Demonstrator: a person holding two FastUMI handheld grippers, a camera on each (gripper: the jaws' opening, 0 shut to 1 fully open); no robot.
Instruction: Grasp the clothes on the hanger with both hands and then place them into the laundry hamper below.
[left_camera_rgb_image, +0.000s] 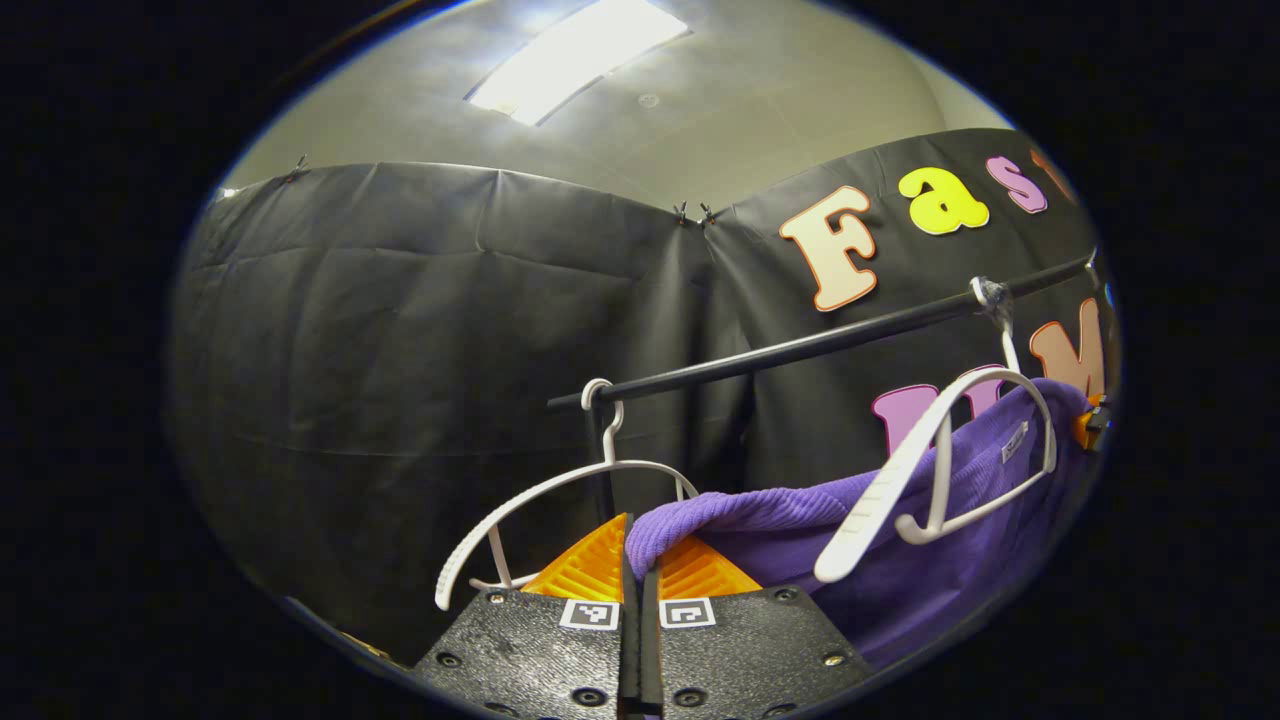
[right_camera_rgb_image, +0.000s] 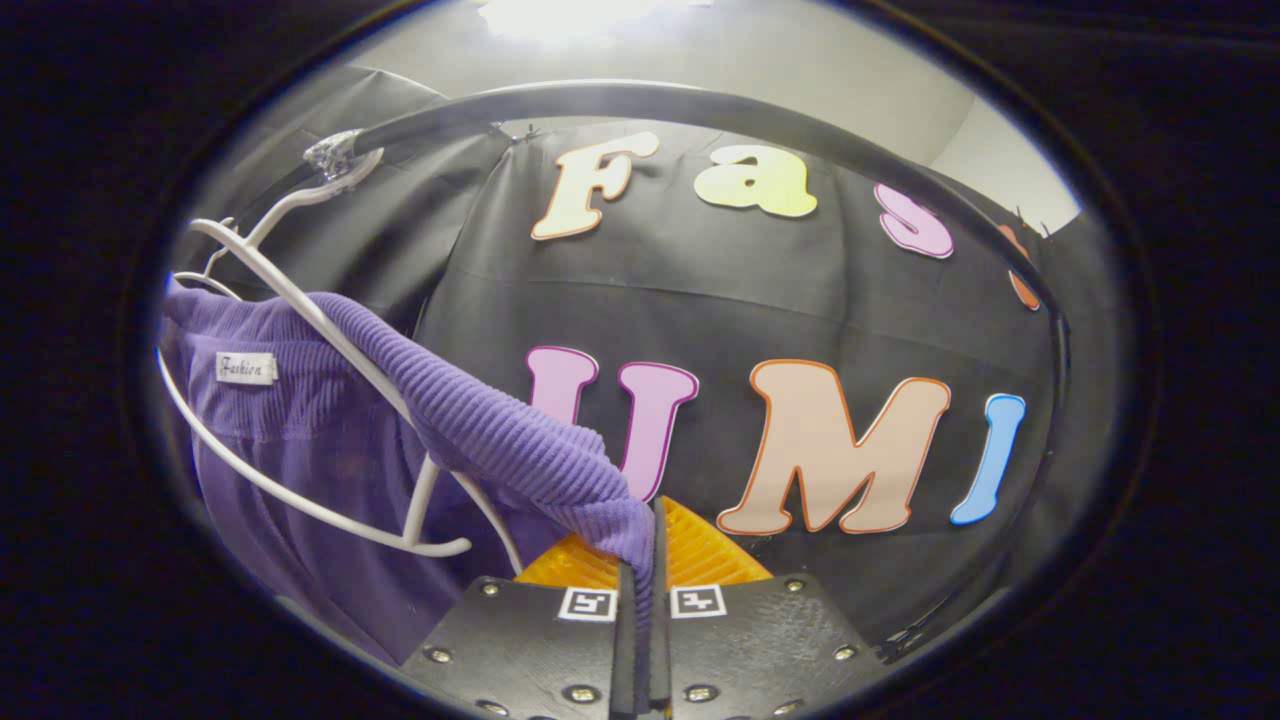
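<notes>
Left gripper is clamped on a purple fold of the garment, orange fingers pressed together at bottom centre of the left gripper view. Right gripper is likewise pinched on a ribbed edge of the same garment, cloth running down between its fingers at bottom centre of the right gripper view.

Garment is draped over the loaded hanger, right of centre in the left gripper view, which hangs from the rail. Hamper not seen from here.

Risks, my read:
- Cloth passes over the hanger arm; a straight downward pull likely drags the hanger with it or snags the collar near the tag.
- Both grips look like thin edge pinches, so fabric could slip out under load.
- Uneven pull between hands would swing the hanger and could unhook it from the rail.
- Empty hanger sits just beside the left gripper; it could catch the cloth.

Count: two grippers, two white hangers, one purple garment, one rail, one tag.
</notes>
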